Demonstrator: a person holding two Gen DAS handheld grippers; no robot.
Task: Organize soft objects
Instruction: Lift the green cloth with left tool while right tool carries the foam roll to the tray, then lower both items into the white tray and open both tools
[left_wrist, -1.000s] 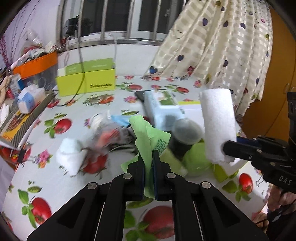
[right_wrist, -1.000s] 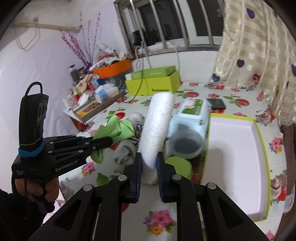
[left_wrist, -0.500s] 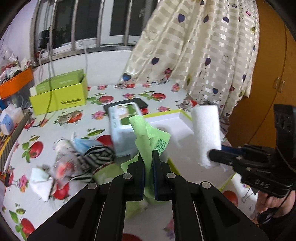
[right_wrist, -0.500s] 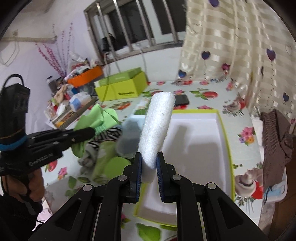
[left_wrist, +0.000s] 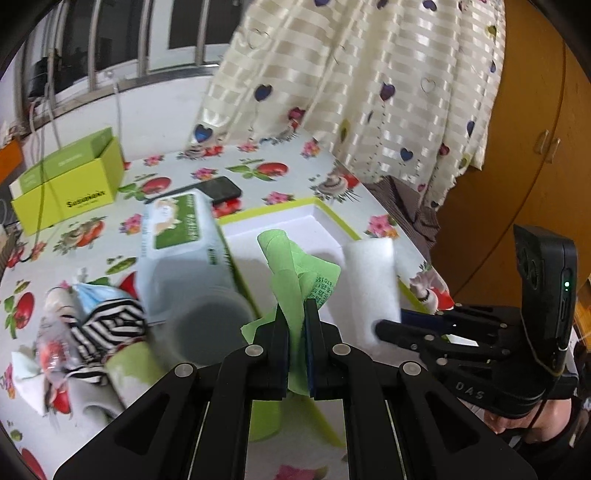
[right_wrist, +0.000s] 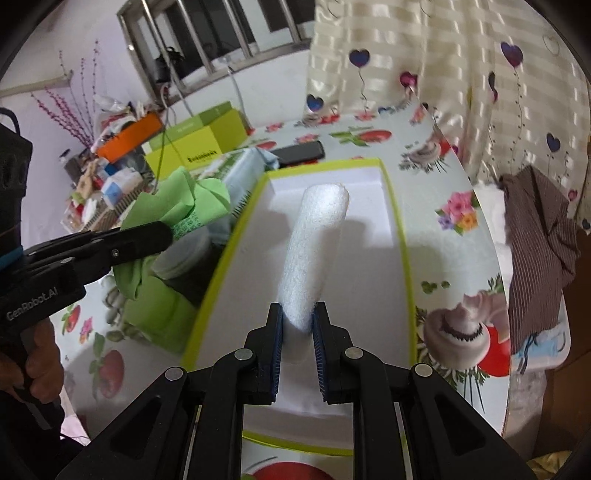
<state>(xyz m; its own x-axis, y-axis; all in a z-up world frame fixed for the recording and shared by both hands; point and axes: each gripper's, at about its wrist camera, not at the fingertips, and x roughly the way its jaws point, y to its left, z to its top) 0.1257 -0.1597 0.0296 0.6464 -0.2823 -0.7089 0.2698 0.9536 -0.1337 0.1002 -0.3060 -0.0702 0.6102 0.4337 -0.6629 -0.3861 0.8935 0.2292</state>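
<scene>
My left gripper (left_wrist: 295, 308) is shut on a crumpled green cloth (left_wrist: 291, 266), held just above the near left part of the white tray with a lime rim (left_wrist: 317, 206). The same cloth (right_wrist: 184, 206) shows in the right wrist view beside the tray's left rim. My right gripper (right_wrist: 298, 314) is shut on a white foam roll (right_wrist: 314, 251), which stands tilted over the inside of the tray (right_wrist: 384, 173). In the left wrist view that foam roll (left_wrist: 373, 277) hangs at the tray's right side.
Left of the tray lie a wet-wipes pack (left_wrist: 177, 243), a grey-lidded jar (left_wrist: 207, 328), a striped cloth (left_wrist: 107, 328) and a green round thing (right_wrist: 155, 306). A black phone (left_wrist: 218, 190) and a lime box (left_wrist: 70, 184) sit farther back. Brown striped fabric (right_wrist: 539, 251) hangs off the table's right edge.
Both grippers have swung right from the pile of objects to over the white tray, each still gripping its item. The foam roll has come lower into the tray.
</scene>
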